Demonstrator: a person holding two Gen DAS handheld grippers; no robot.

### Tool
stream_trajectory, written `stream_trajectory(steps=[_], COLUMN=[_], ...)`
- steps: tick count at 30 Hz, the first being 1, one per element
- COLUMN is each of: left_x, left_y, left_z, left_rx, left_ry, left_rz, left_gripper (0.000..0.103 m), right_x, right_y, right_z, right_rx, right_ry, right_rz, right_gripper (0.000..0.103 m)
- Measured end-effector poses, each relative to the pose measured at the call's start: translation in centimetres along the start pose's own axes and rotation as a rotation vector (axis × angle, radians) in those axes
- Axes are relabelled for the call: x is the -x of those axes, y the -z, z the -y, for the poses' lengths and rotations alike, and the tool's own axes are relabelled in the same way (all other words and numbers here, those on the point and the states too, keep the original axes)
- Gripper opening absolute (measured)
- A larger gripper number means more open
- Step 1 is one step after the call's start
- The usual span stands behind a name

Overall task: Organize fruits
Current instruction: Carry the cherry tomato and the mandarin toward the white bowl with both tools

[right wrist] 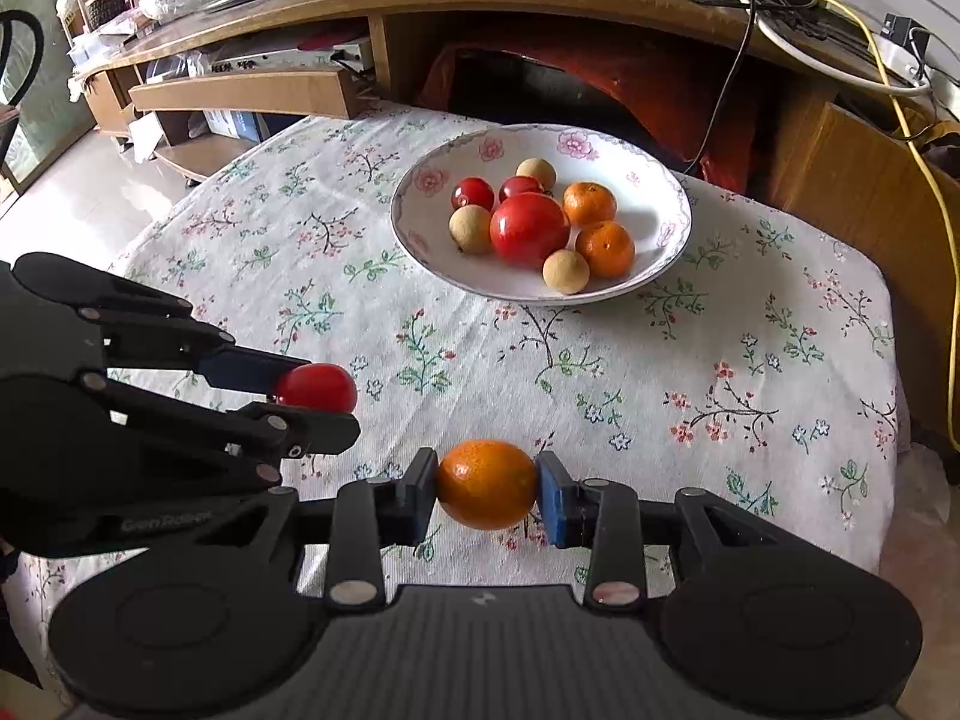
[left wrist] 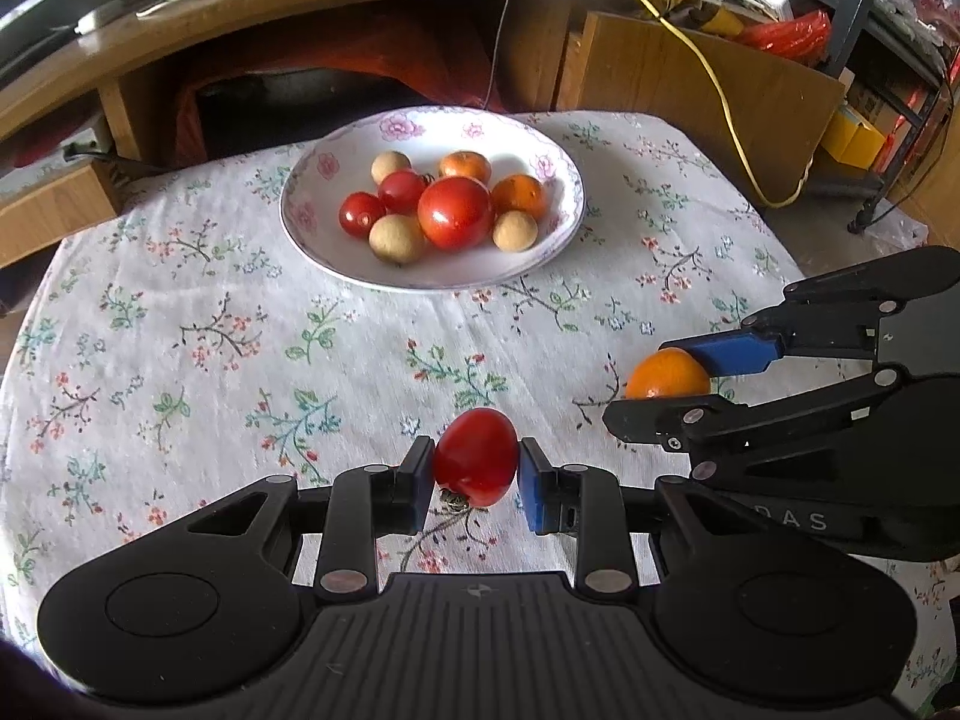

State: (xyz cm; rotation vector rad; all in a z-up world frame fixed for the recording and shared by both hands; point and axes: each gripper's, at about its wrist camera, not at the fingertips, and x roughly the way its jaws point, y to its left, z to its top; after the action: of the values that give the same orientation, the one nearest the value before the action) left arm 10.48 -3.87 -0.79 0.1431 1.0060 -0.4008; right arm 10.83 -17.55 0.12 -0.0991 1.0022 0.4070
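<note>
My left gripper [left wrist: 476, 476] and right gripper [right wrist: 486, 485] are matte black, with blue pads inside the jaws. Silver rivets pin the linkage bars behind them, and a ribbed plate with two round discs sits further back.

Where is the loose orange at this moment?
The orange sits clamped in the right gripper, above the floral cloth, nearer than the plate.
</note>
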Motion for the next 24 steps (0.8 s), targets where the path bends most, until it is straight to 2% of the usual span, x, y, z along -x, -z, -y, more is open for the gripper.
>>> stream_trajectory(steps=[16, 24], left_x=[0.7, 0.7], left_y=[-1.4, -3.2], left_z=[0.0, -0.4], left_rx=[0.010, 0.026], left_ry=[-0.008, -0.016], left_rz=[0.050, 0.082], left_gripper=[0.035, 0.035], right_x=[0.7, 0.8], right_y=[-1.2, -2.5], right_z=[0.5, 1.3], right_rx=[-0.021, -0.039], right_ry=[0.009, 0.019], right_rz=[0.038, 0.065], right_gripper=[0.035, 0.035])
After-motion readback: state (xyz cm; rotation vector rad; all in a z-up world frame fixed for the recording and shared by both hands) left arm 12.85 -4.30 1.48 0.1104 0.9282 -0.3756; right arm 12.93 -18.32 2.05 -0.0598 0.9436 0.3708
